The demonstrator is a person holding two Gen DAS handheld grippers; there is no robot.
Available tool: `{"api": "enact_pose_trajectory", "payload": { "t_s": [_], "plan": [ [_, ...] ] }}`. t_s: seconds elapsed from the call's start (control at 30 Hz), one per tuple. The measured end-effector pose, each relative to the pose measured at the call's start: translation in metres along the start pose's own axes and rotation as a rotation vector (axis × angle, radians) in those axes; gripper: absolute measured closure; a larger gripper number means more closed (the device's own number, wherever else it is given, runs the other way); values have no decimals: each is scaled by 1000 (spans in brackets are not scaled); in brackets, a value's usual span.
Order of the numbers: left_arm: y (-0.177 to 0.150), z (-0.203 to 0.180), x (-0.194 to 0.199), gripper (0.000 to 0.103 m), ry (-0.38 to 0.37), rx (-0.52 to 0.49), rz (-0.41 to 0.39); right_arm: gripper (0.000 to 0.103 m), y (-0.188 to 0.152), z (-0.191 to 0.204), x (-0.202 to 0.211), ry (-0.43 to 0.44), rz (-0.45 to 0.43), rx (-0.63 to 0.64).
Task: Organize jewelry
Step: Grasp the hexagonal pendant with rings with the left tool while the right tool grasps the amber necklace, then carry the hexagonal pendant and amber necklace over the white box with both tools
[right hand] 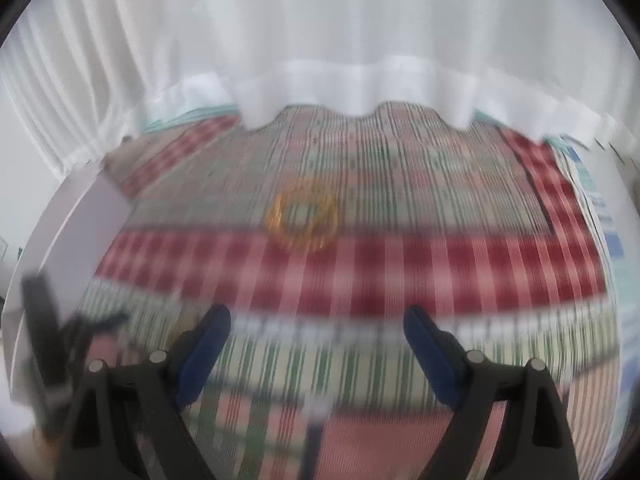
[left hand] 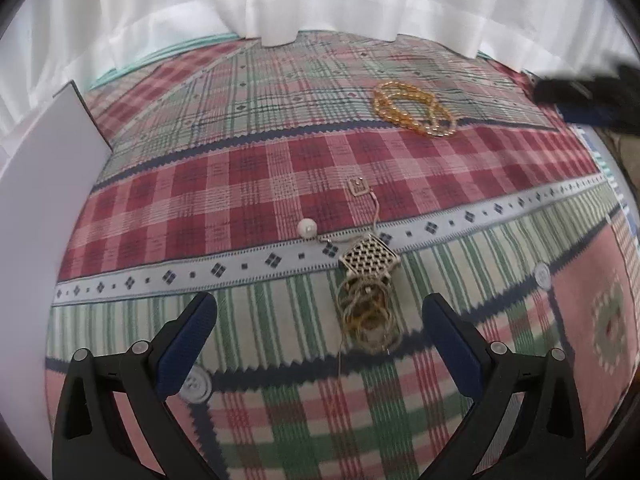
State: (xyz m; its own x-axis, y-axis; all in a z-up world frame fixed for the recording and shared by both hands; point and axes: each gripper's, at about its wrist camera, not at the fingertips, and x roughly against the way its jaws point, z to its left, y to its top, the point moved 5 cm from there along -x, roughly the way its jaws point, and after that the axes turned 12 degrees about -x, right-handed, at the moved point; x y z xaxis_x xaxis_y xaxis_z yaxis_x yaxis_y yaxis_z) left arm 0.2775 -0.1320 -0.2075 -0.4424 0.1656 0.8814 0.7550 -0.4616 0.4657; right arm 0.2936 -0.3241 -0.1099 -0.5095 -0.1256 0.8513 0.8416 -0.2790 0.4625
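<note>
An amber bead bracelet (left hand: 414, 109) lies coiled on the plaid cloth (left hand: 240, 184) at the far right; it also shows blurred in the right wrist view (right hand: 303, 216). A gold necklace with a lattice pendant (left hand: 369, 259) and a tangled chain (left hand: 370, 316) lies just ahead of my left gripper (left hand: 320, 312), which is open and empty. A small square pendant (left hand: 357, 187) and a white pearl (left hand: 307, 227) lie beyond it. My right gripper (right hand: 317, 322) is open and empty, above the cloth, short of the bracelet.
A white box (left hand: 52, 152) stands at the left edge; it also shows in the right wrist view (right hand: 76, 236). White curtains (left hand: 280, 0) hang along the far side. The other gripper shows as a dark shape at the far right (left hand: 588, 92). Buttons (left hand: 196, 384) are sewn on the cloth.
</note>
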Motion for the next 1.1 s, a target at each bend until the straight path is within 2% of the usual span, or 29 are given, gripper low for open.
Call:
{"api": "enact_pose_trajectory", "payload": {
  "t_s": [0.17,0.3,0.37,0.4,0.43,0.47,0.5,0.57,0.63,0.77,0.83,1.1],
  "plan": [
    [3,-4,-13,1,16,-23,9,15,56,2,-77,34,89,-54],
    [5,-5,-17,2,19,-20,-11,40,65,14,-125,-26,114,7],
    [4,-4,-15,7,17,-15,-30,47,64,15,-139,-60,113,26],
    [4,-4,-13,16,17,-16,-40,60,66,18,-138,-63,73,45],
    [4,-5,-10,30,17,-21,-51,65,64,21,-141,-72,70,68],
    [5,-8,-7,39,8,-35,-66,88,63,23,-140,-98,55,100],
    [5,-10,-5,66,1,-45,-71,95,61,25,-139,-105,58,123],
    [6,-13,-2,70,9,-62,-64,95,58,23,-134,-55,81,85],
    [5,-13,1,70,-23,-52,-70,95,56,18,-121,-22,67,51],
    [-3,-13,22,70,-38,-41,-99,95,45,15,-83,111,65,-25],
    [-4,-12,34,70,-36,-45,-115,95,36,16,-59,152,59,-28],
    [-15,-8,93,70,67,-79,-181,95,-13,27,28,249,10,-7]
  ]
}}
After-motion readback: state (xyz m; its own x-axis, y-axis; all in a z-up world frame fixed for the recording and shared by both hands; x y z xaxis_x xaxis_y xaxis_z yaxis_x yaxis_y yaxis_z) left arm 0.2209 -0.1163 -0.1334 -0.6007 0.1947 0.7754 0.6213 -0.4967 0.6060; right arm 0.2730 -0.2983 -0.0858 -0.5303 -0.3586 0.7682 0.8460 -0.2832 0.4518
